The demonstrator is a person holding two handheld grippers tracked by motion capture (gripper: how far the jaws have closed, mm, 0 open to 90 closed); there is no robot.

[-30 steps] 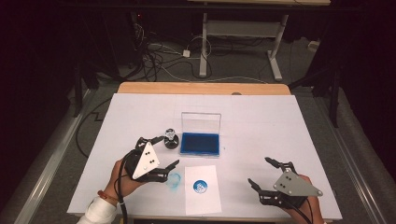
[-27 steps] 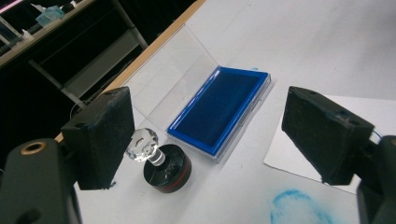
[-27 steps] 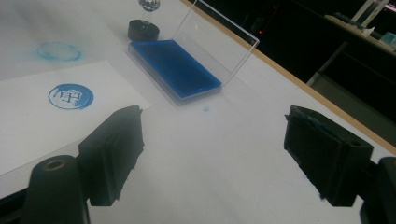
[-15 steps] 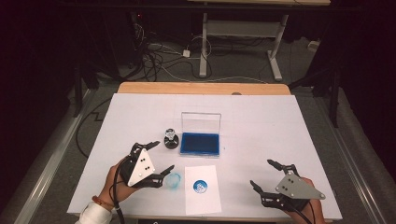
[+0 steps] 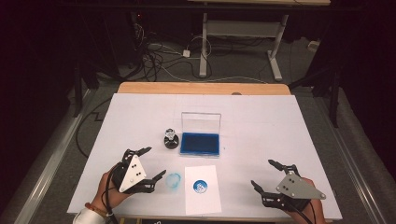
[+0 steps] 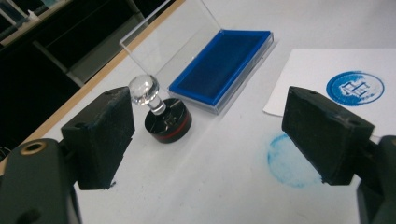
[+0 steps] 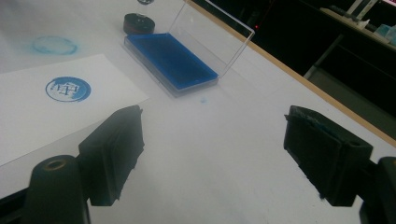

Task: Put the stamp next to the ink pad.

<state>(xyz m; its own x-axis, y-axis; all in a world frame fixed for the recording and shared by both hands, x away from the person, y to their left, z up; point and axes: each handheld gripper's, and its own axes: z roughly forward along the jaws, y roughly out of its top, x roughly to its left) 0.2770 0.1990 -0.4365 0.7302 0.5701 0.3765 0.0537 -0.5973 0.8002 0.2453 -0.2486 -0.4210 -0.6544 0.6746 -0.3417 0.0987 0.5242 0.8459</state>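
Stamp (image 5: 171, 138) is stood upright just left of the open ink pad (image 5: 200, 143), kept beside the ink for re-inking. Paper (image 5: 202, 189) is laid near, already printed. Left gripper (image 5: 145, 163) is spread and empty, near the stamp; right gripper (image 5: 265, 176) is spread and empty, parked well right.

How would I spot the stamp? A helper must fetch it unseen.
On the white table, find the open blue ink pad. The stamp stands upright just left of it: a round black base with a clear knob on top.
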